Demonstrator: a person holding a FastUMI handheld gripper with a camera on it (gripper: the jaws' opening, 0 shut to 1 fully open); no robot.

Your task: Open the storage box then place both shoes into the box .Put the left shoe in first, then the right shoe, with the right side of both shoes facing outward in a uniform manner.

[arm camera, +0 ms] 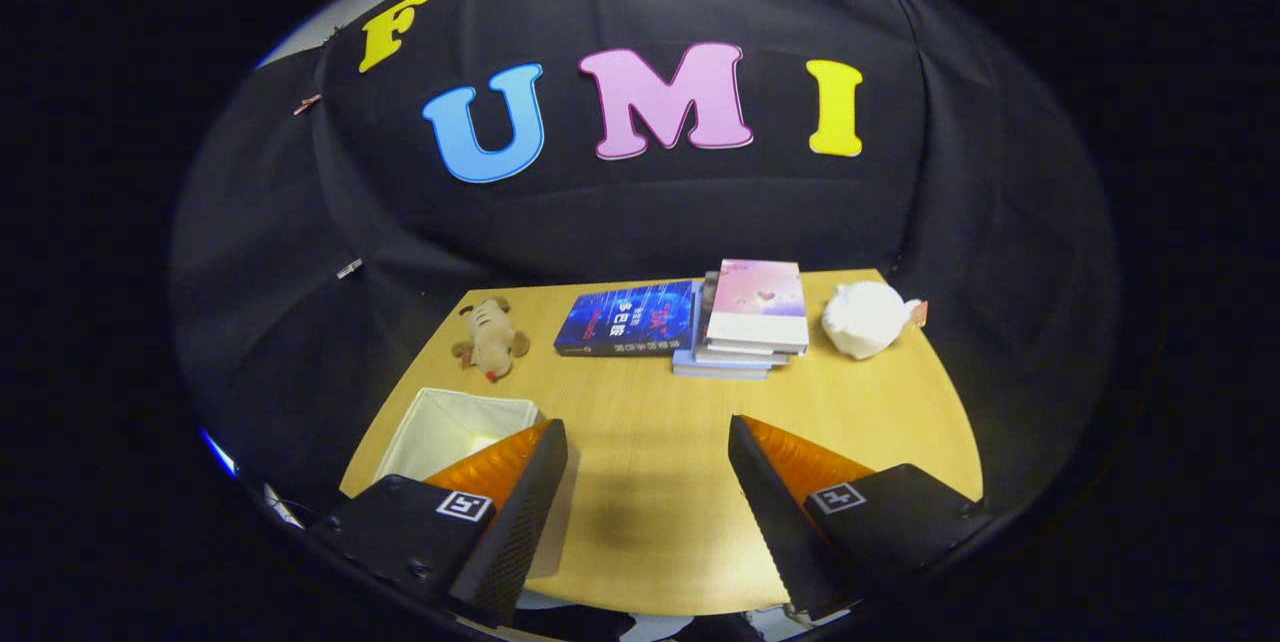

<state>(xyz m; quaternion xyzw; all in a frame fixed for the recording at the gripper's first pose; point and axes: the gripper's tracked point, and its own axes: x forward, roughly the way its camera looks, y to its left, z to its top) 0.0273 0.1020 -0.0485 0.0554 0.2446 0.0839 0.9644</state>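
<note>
Gripper view: the gripper (648,462) hangs over a light wooden tabletop (650,522) with its fingers spread wide apart, nothing between them but bare wood. Behind and partly hidden by the left finger sits a white fabric storage box (450,427) — open-topped as far as can be seen, no lid visible, inside looks empty. Well beyond the fingers, near the black cloth wall: a small tan plush dog toy (490,337), a dark blue hardcover book (625,319) lying flat, a short stack of books with a pink cover on top (750,317), and a white rounded plush or pouch with a small tag (865,319). No shoes can be made out on the table, so the left/right order can't be checked yet. Risks, as a guess: the left finger is close to the box wall — dropping straight down could snag or crush the soft side and shove the box; grabbing the wrong item among the clutter is also possible.
</note>
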